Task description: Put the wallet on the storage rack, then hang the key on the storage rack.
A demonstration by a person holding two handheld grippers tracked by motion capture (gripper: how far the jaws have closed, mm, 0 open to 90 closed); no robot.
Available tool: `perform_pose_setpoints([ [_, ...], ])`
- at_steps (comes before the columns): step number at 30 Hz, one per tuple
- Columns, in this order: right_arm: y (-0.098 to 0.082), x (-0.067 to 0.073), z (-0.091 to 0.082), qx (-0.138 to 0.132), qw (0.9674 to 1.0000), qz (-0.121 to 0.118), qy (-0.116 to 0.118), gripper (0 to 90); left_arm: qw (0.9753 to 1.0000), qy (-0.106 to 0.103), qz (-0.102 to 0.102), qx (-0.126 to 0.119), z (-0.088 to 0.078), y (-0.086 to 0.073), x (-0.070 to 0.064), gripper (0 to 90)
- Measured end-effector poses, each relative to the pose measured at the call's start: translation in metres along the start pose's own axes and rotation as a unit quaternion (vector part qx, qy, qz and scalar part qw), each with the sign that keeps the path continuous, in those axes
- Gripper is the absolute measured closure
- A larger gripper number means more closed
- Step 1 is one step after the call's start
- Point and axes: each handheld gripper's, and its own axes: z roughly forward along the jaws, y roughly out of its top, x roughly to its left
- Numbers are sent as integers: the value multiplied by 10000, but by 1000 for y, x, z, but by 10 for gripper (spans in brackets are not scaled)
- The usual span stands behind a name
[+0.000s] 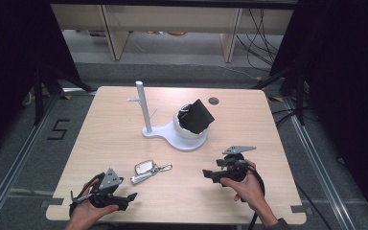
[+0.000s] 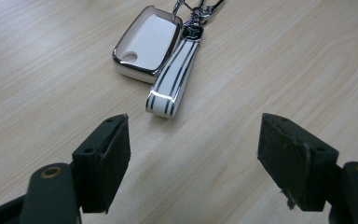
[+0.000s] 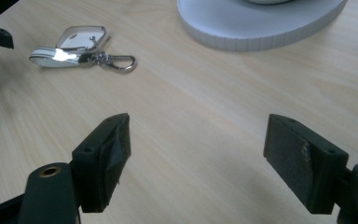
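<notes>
Key set: a white, chrome-edged car key fob [image 2: 147,44] with a white, dark-striped leather strap [image 2: 172,79] and a metal clasp lies flat on the pale wooden table [image 1: 124,139], near its front edge, between the two grippers.
Direction from fingers: in the left gripper view it sits just ahead of the left gripper [image 2: 193,151], slightly left of the gap's centre line.
Long axis: strap and fob run roughly away from the left gripper, the clasp end farthest.
Nearer hand: the left gripper [image 1: 124,199]; the right gripper [image 1: 208,175] is farther off, across bare table.
Fingers: both pairs are wide apart, holding nothing.
Stand: a white base [image 1: 184,139] with a post and a bowl carrying a black object, possibly a wallet.
Cut off: the clasp leaves the left gripper view's top edge.
</notes>
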Motion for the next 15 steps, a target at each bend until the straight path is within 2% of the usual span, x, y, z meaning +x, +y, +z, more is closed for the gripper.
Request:
perform_pose_setpoints([
  [1, -3, 4, 0, 47, 9998, 169, 37, 240, 10000, -14, -13, -6, 0, 0, 0, 252],
  [2, -6, 2, 0, 36, 10000, 13, 21, 240, 9999, -48, 87, 79, -1, 0, 1, 251],
  [9, -25, 7, -3, 136, 9999, 57, 80, 240, 9999, -41, 79, 63, -1, 0, 1, 249],
  [10, -27, 11, -4, 132, 9996, 248, 100, 239, 10000, -1, 9, 1, 0, -1, 0, 249],
  [11, -30, 10, -5, 148, 9998, 96, 102, 240, 10000, -11, 1, -17, 0, -1, 0, 248],
  [12, -32, 14, -7, 181, 9994, 255, 112, 239, 10000, -32, 20, 0, 0, 0, 0, 248],
  [13, -33, 15, -8, 173, 9995, 226, 128, 240, 9995, -12, 236, 193, -3, 1, 3, 248],
  [15, -37, 17, -12, 217, 9995, 209, 109, 240, 10000, -25, 46, -13, 0, 2, 0, 248],
])
